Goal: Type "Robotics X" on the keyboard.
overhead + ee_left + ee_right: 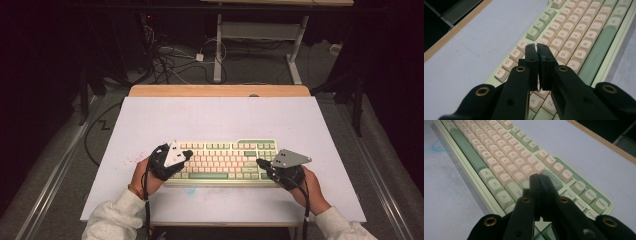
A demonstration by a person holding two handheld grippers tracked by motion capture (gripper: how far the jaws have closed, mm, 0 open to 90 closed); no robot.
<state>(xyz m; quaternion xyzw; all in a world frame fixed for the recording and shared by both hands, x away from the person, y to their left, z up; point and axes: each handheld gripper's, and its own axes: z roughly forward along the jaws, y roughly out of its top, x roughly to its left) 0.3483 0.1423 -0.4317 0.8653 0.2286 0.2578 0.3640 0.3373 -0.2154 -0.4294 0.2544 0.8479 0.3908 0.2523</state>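
Item: keyboard (223, 162) on table (210, 117). My L hand-held gripper (537, 48) & R hand-held gripper (539, 178), both jaws together, empty; tap w/ tips, one key per press, come down straight

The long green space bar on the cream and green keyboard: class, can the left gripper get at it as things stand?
Probably yes: the left gripper hovers shut over the keys, and the space bar lies bare nearby.

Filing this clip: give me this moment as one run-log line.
scene: keyboard on white table | left gripper: shut, over left keys | right gripper: shut, over right keys | held: nothing
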